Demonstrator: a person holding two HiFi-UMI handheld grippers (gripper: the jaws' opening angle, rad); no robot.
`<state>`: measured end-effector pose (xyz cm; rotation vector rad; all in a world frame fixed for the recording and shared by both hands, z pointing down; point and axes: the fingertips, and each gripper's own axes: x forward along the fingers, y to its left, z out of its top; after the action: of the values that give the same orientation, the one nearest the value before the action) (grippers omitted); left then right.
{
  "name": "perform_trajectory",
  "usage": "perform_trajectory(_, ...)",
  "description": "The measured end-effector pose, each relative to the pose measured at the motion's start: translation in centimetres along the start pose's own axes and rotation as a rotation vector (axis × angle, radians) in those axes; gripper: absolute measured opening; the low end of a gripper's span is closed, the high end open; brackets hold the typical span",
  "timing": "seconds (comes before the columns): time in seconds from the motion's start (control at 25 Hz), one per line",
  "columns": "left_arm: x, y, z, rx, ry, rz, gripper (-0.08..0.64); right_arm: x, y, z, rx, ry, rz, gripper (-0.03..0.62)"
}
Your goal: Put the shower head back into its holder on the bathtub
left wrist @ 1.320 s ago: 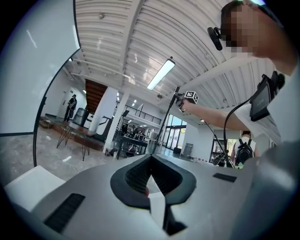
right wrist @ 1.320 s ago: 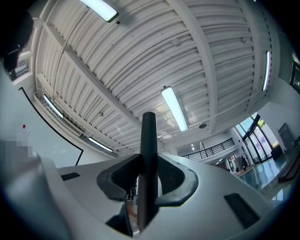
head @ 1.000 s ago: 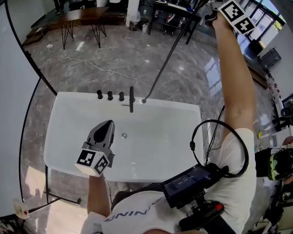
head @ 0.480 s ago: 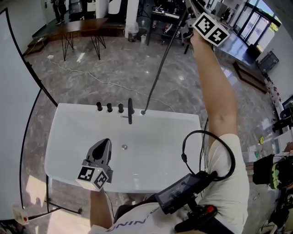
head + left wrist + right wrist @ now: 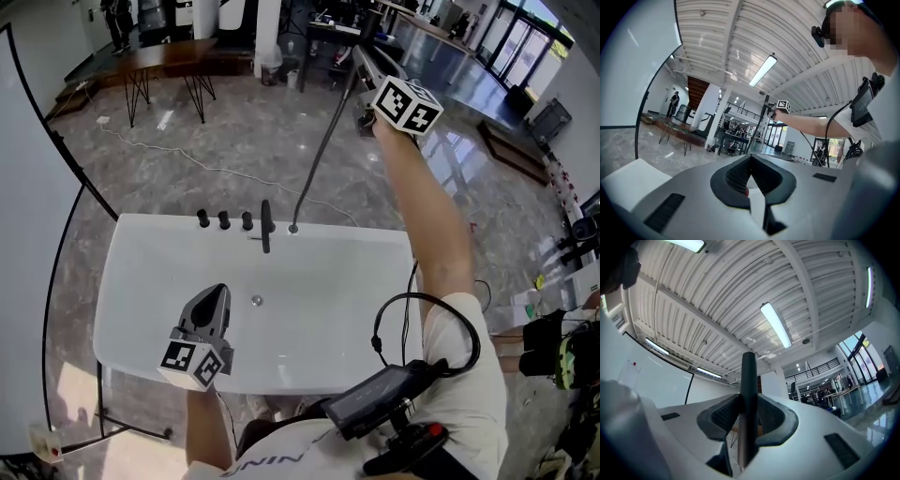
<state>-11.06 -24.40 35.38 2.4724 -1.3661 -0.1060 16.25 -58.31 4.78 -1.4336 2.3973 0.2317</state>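
The white bathtub [image 5: 366, 309] lies below me, with black knobs [image 5: 224, 220] and a spout [image 5: 266, 225] on its far rim. Beside the spout is the holder hole [image 5: 292, 228], from which a thin dark hose [image 5: 323, 141] rises steeply. My right gripper [image 5: 364, 64] is raised high beyond the tub's far rim, shut on the slim black shower head [image 5: 749, 376], which stands up between its jaws. The left gripper [image 5: 216, 292] hovers level over the tub's near left part, its jaws shut with nothing between them. From there the raised right arm [image 5: 811, 123] is seen.
A wooden table [image 5: 178, 47] on thin black legs stands at the back left. A white cable [image 5: 187, 159] trails over the marble floor behind the tub. A black curved rail [image 5: 66, 234] runs along the tub's left side. A black device [image 5: 375, 398] hangs at my waist.
The right arm has come down and leftward with the shower head, so the hose stands less high. The left gripper has stayed over the tub.
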Motion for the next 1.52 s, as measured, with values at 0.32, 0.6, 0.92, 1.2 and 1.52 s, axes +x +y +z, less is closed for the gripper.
perform_trajectory(0.32, 3.1, -0.1, -1.0, 0.027, 0.031, -0.025, 0.014, -3.0, 0.0, -7.7, 0.041, 0.093, 0.028, 0.123)
perform_trajectory(0.6, 6.9, 0.7, -1.0, 0.061, 0.024, -0.042, 0.014, -4.7, -0.8, -13.5, 0.093, 0.137, 0.018, 0.123)
perform_trajectory(0.92, 10.4, 2.0, -1.6, 0.057, 0.022, -0.049, 0.014, -6.7, -2.1, -20.2, 0.138, 0.197, 0.012, 0.123)
perform_trajectory(1.2, 12.8, 2.8, -4.1, 0.047, 0.043, -0.059, 0.014, -8.4, -2.3, -26.8, 0.175, 0.241, 0.007, 0.123)
perform_trajectory(1.52, 14.5, 3.9, -8.4, 0.046, 0.088, -0.065, 0.014, -10.4, -2.8, -35.1, 0.228, 0.286, -0.027, 0.123)
